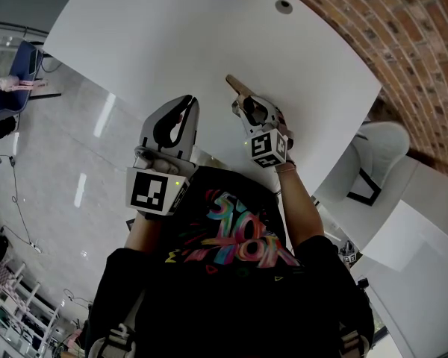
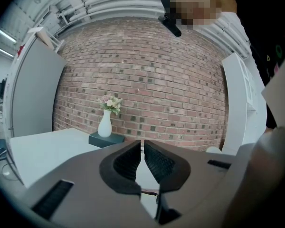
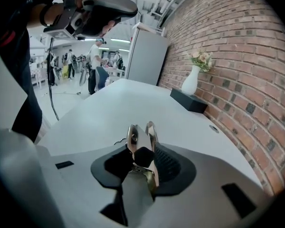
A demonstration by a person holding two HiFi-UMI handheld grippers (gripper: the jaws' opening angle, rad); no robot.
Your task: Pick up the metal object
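Observation:
A shiny metal spring clip [image 3: 141,141] stands upright between the pads of my right gripper [image 3: 142,159], which is shut on it. In the head view the clip [image 1: 236,88] sticks out past the right gripper [image 1: 248,107], just above the white table [image 1: 209,36] near its front edge. My left gripper [image 1: 181,112] hovers a little to the left of the right one, over the table's edge. In its own view the left gripper [image 2: 142,148] has its ribbed pads nearly touching at the tips and nothing between them.
A white vase of flowers [image 3: 190,82] stands on a dark flat box [image 3: 189,101] at the table's far end by the brick wall. A round cable grommet [image 1: 284,7] is set in the tabletop. A white chair [image 1: 381,155] stands at the right.

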